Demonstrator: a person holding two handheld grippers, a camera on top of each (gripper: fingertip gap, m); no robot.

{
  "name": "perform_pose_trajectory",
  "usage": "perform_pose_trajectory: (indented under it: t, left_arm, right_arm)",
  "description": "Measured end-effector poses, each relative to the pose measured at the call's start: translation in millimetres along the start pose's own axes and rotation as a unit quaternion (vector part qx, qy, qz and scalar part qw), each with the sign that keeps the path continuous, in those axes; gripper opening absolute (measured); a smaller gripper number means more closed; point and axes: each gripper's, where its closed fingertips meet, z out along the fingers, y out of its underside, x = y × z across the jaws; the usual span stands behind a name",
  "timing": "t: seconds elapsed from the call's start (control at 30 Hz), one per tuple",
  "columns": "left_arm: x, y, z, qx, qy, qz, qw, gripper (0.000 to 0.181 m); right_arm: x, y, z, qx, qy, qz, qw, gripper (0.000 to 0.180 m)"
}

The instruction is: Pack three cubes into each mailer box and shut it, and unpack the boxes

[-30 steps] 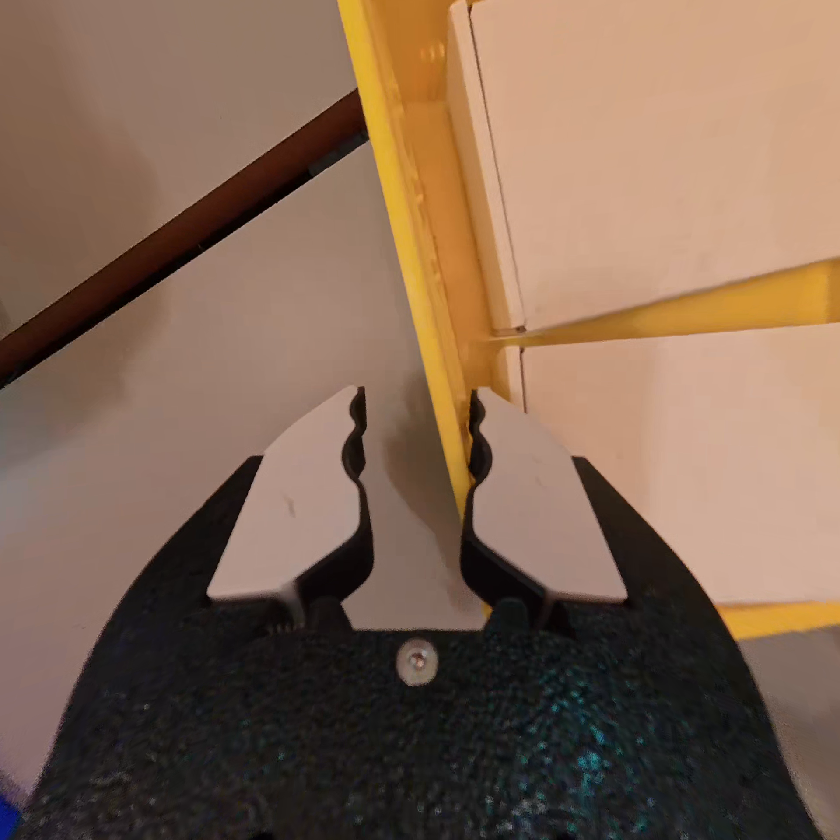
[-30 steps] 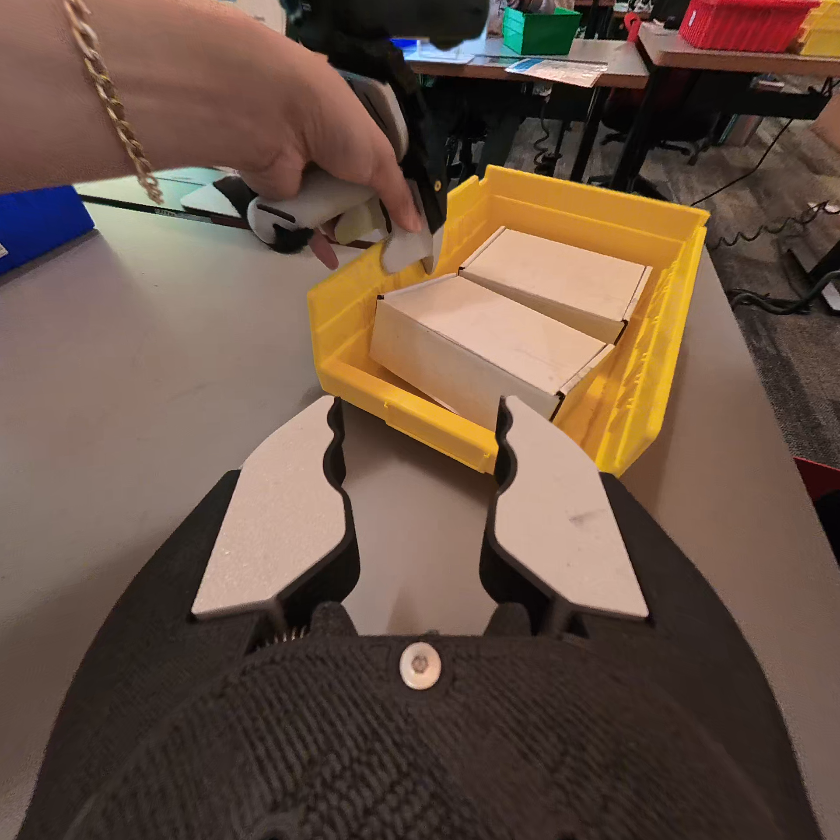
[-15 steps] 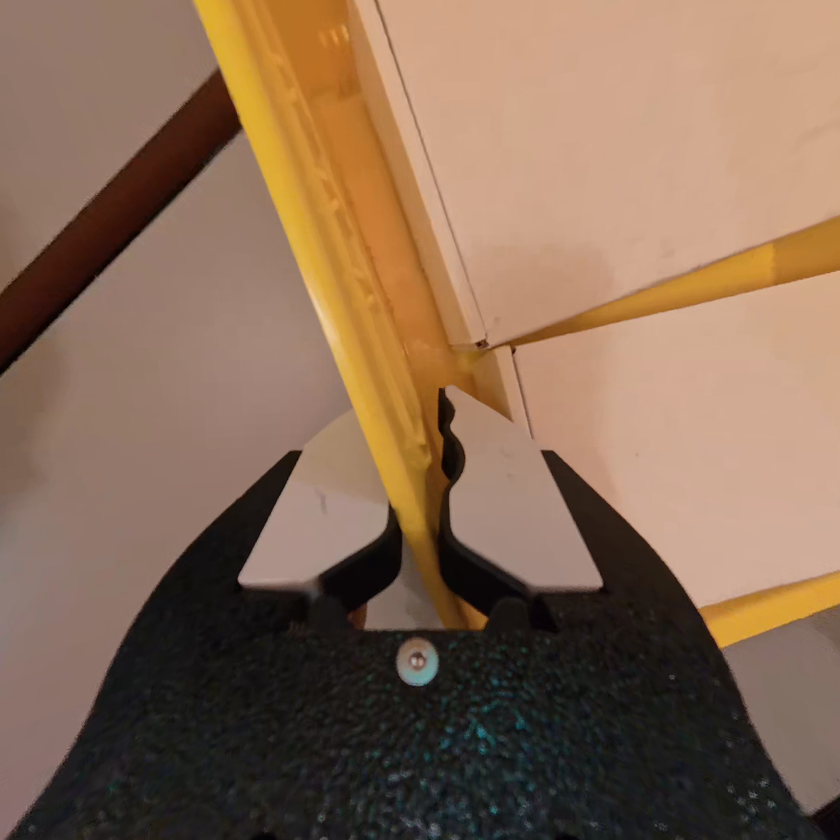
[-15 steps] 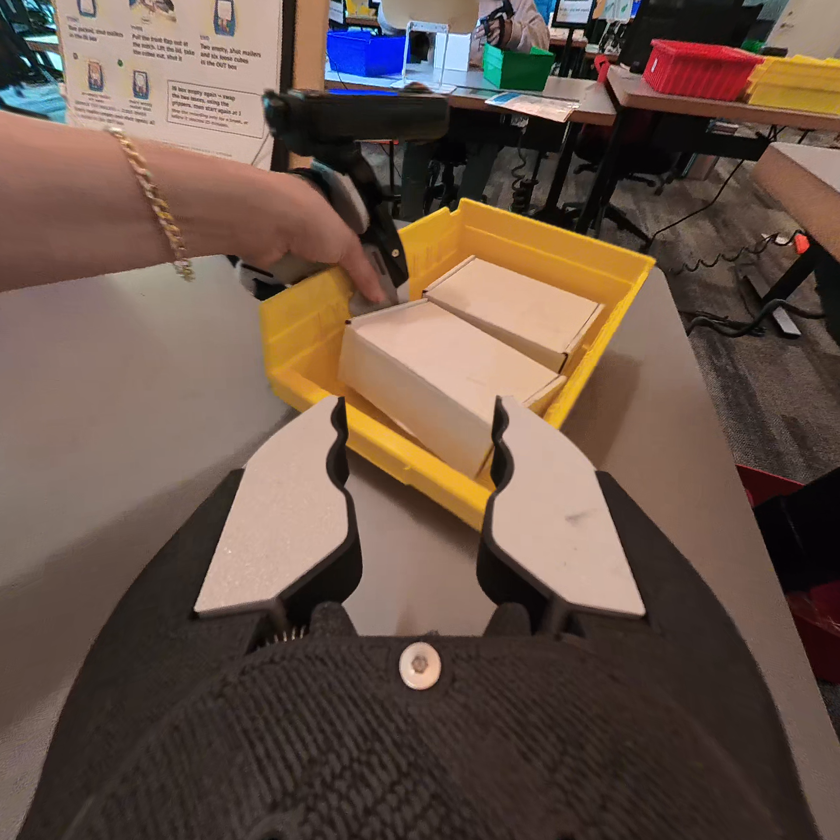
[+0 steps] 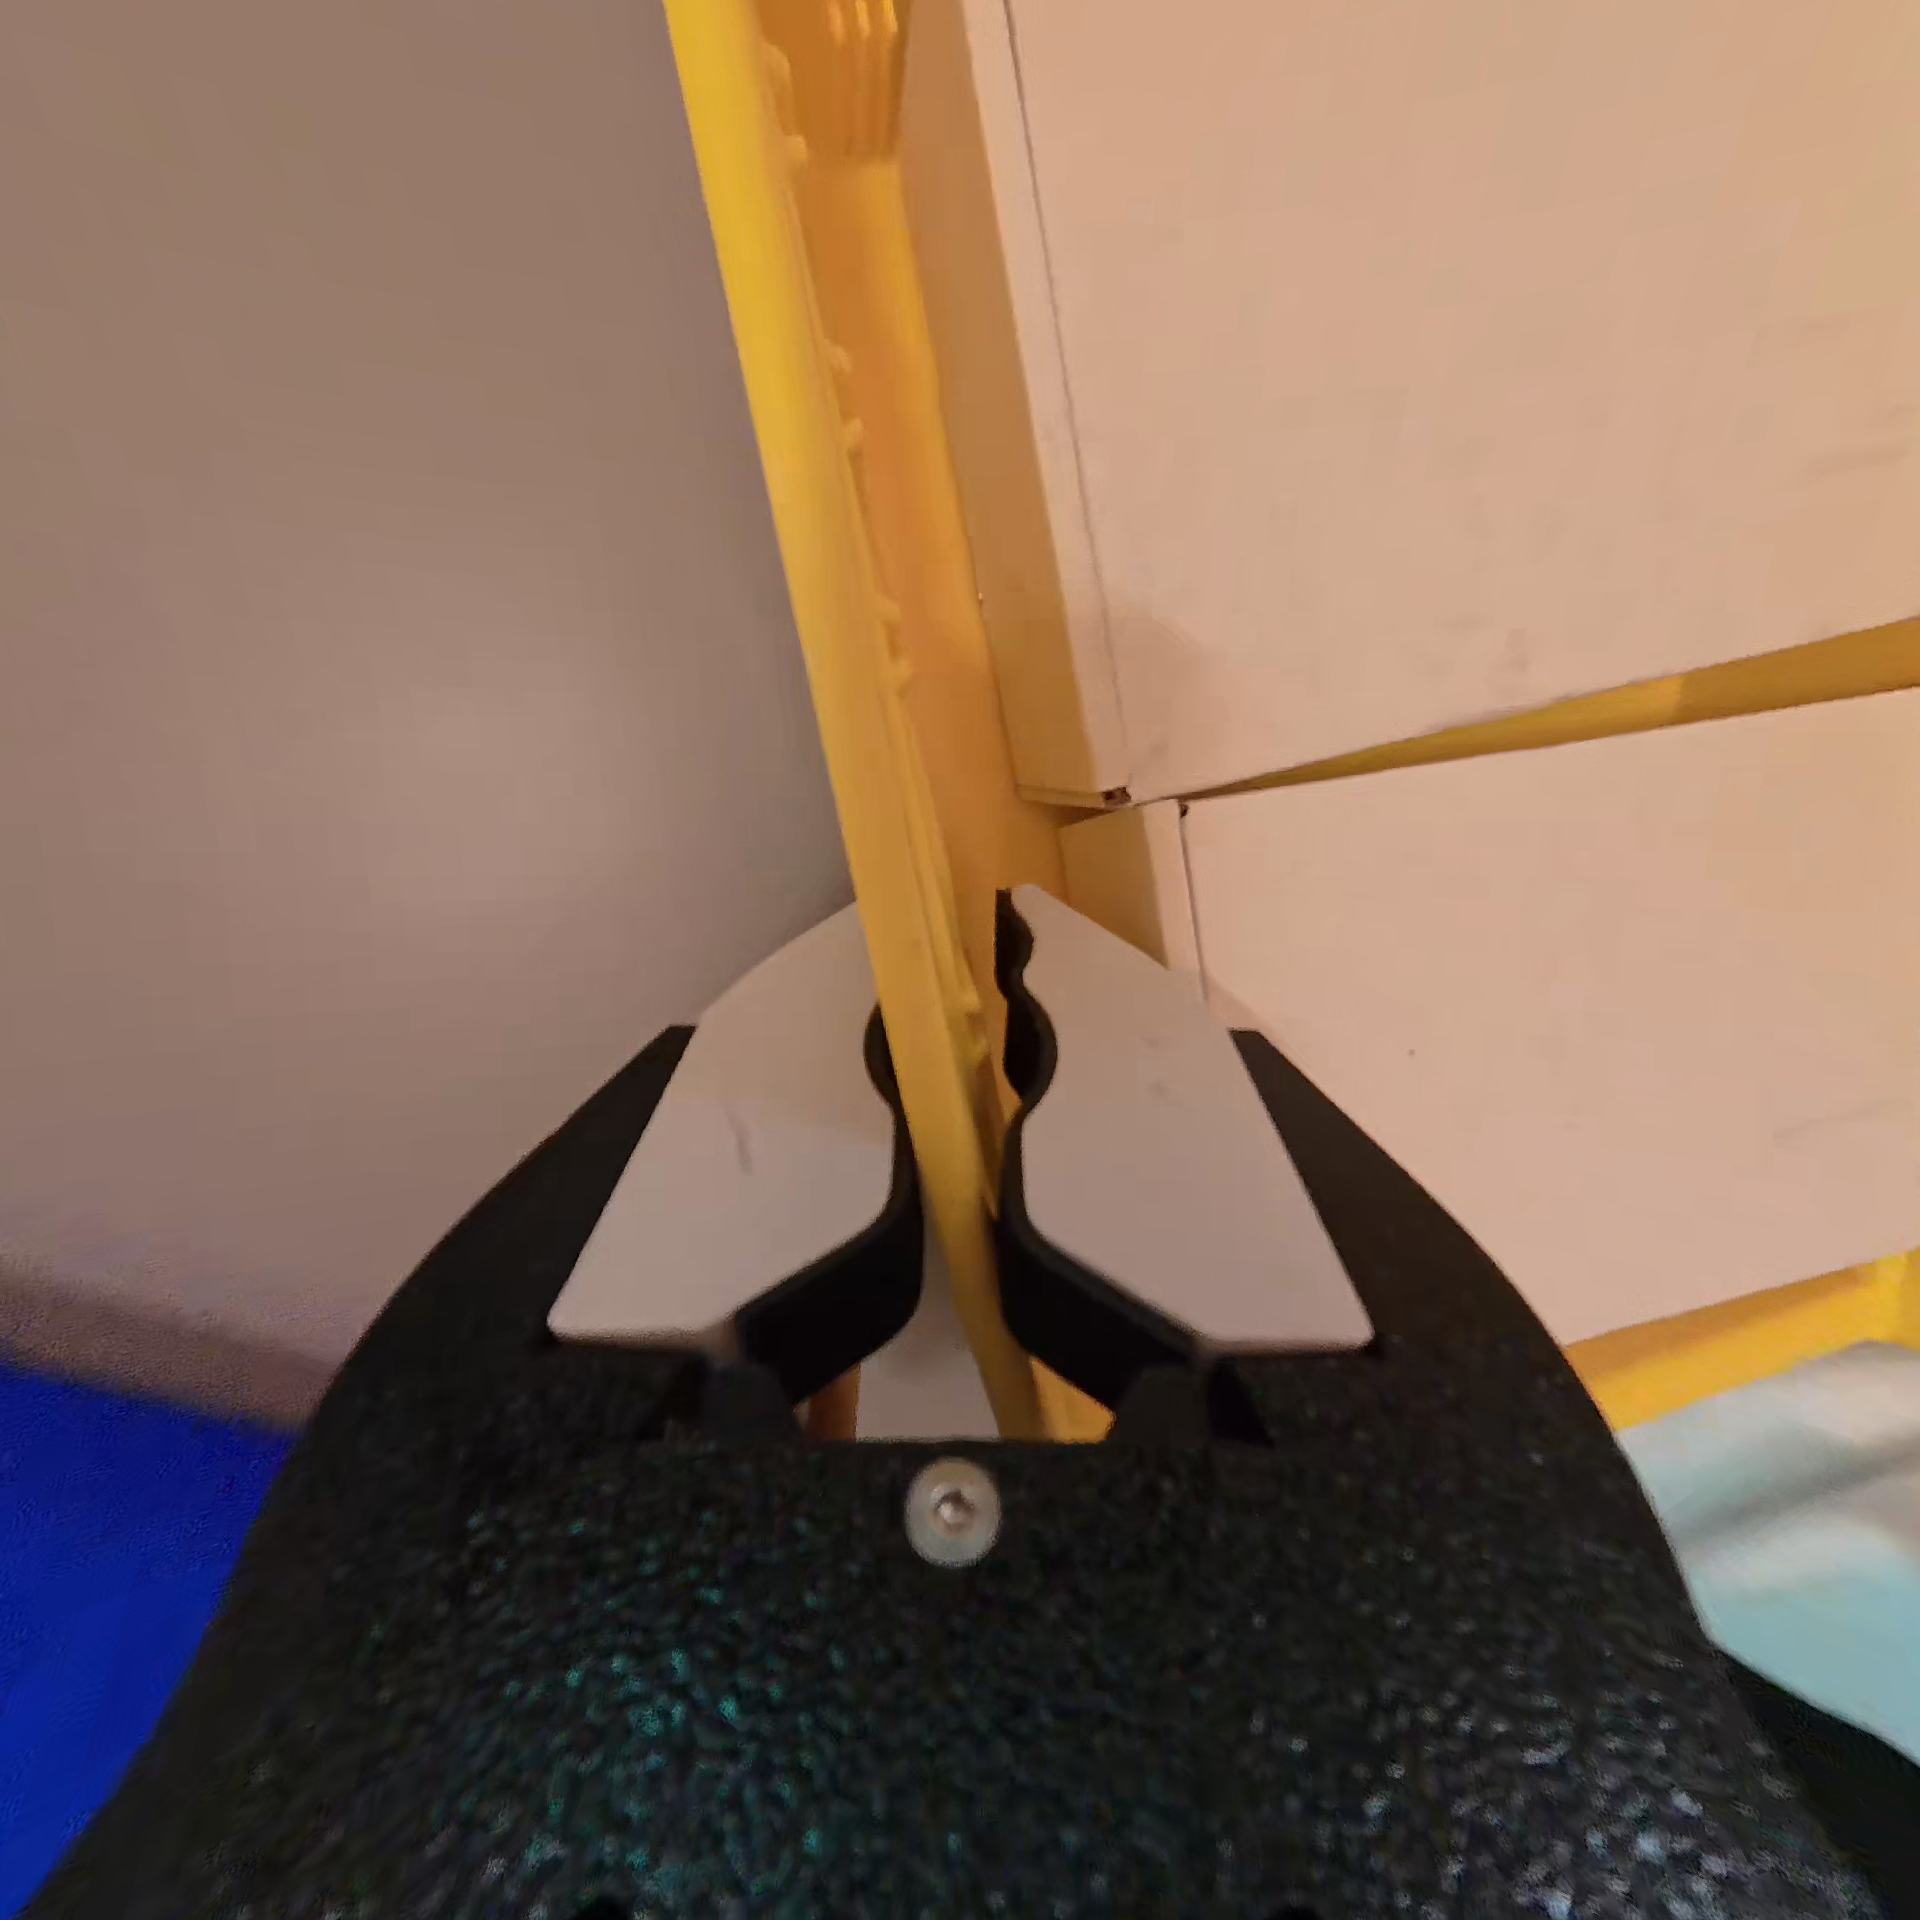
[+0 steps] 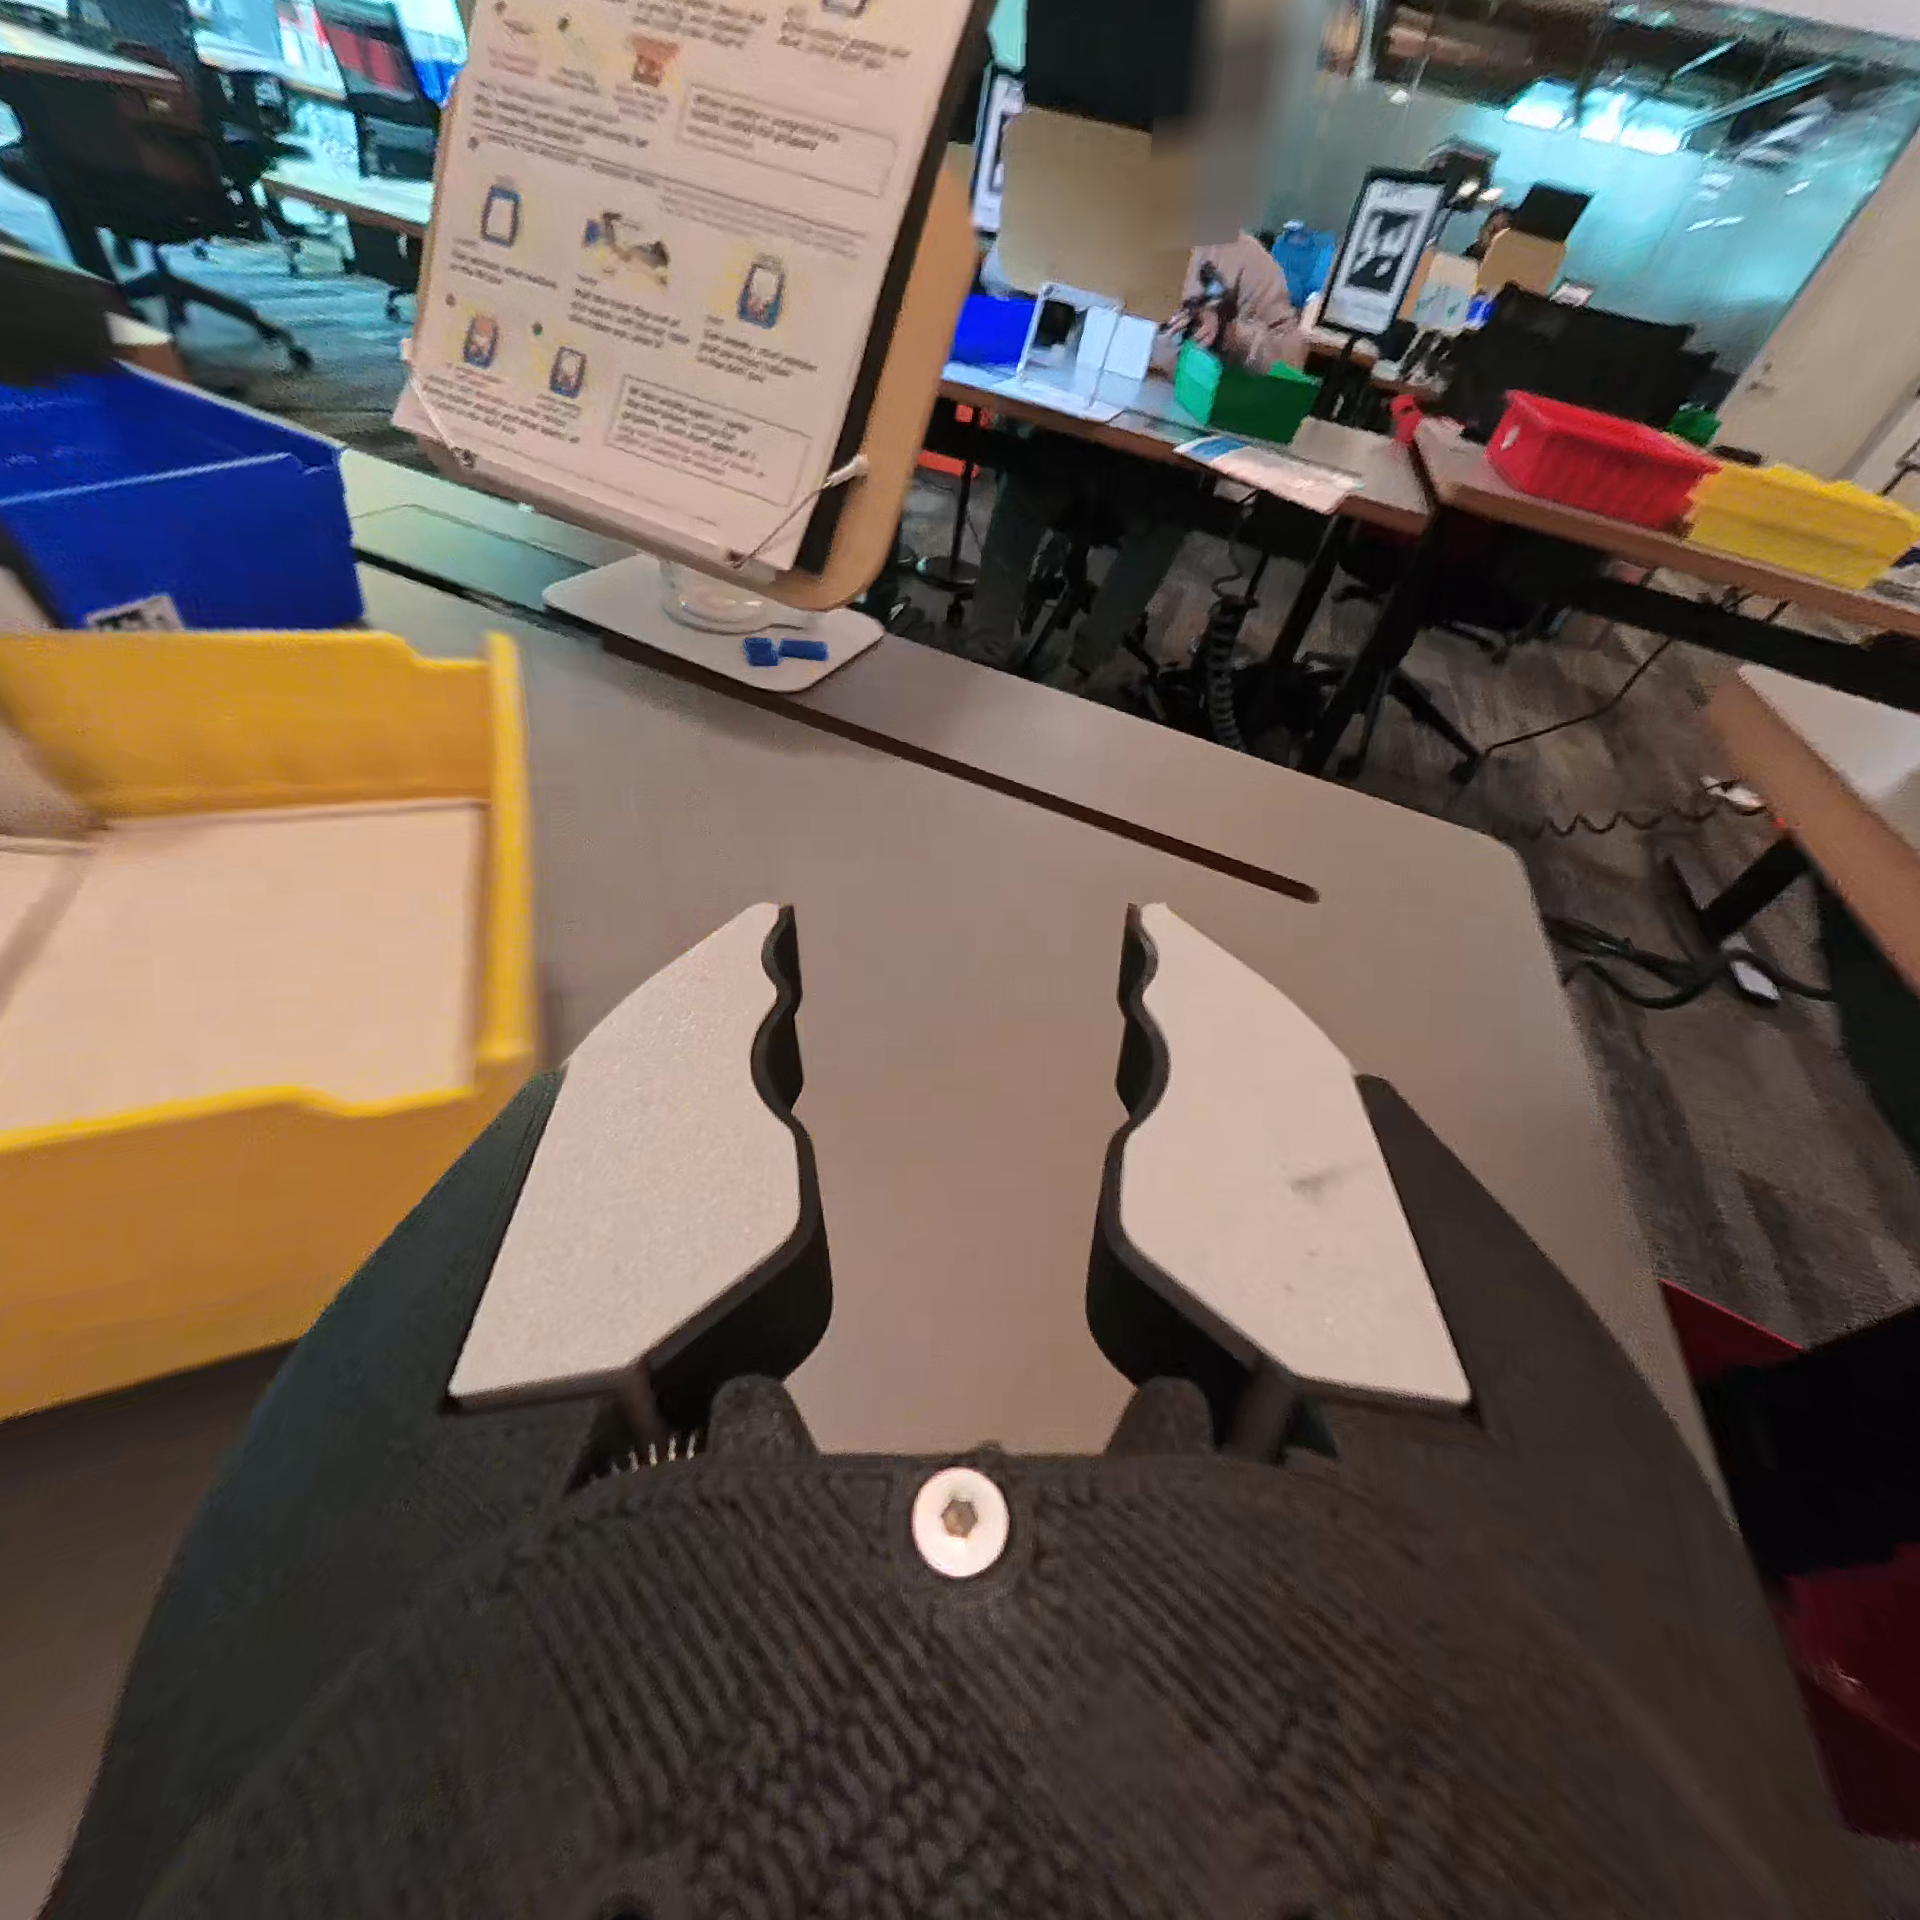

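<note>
yellow bin (image 5: 831,582) holding mailer boxes (image 5: 1455,364)

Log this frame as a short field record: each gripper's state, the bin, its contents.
left gripper: shut on yellow bin wall, one jaw outside, one inside
right gripper: open, empty, over the grey table
yellow bin: on the table, at the right gripper's left
mailer boxes: two, closed, side by side in the bin
cubes: none visible
</note>
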Motion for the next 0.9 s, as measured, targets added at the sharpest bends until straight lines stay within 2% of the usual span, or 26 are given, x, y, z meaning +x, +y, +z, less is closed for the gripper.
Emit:
perform_pose_trajectory:
  t: [0.17,0.37,0.43,0.5,0.6,0.63,0.7,0.8,0.9]
  left_arm:
    - [0.5,145.5,-55.3,0.005,-0.015,-0.077,0.997,0.011]
    - [1.7,286.3,-109.5,0.015,-0.054,-0.16,0.985,0.011]
    - [-2.2,327.8,-123.2,0.011,-0.077,-0.192,0.978,0.011]
    - [-8.6,366.2,-136.9,0.007,-0.106,-0.223,0.969,0.011]
    - [-22.1,416.1,-157.1,0.013,-0.147,-0.262,0.954,0.011]
    - [-27.2,430.4,-163.3,0.021,-0.162,-0.275,0.947,0.012]
    - [-37.0,456.6,-173.5,0.039,-0.19,-0.306,0.932,0.011]
    - [-46.9,487.7,-183.2,0.073,-0.217,-0.354,0.907,0.012]
    - [-53.8,508.6,-189.4,0.108,-0.228,-0.385,0.888,0.012]
  right_arm:
    - [-62.3,3.3,36.0,-0.037,-0.064,-0.001,0.997,0.063]
    - [-235.8,-6.3,97.3,-0.034,-0.244,0.04,0.968,0.083]
    - [-289.2,-14.9,120.9,-0.034,-0.27,0.063,0.96,0.089]
    - [-331.1,-26.9,149.4,-0.029,-0.265,0.089,0.96,0.092]
    - [-378.5,-46.9,193.5,-0.018,-0.212,0.151,0.965,0.086]
    - [-398.8,-50.0,204.0,-0.025,-0.217,0.157,0.963,0.081]
    - [-430.5,-54.9,222.1,-0.055,-0.219,0.156,0.962,0.084]
    - [-444.6,-56.2,257.5,-0.091,-0.162,0.124,0.975,0.089]
    - [-455.0,-45.5,289.7,-0.132,-0.128,0.094,0.979,0.085]
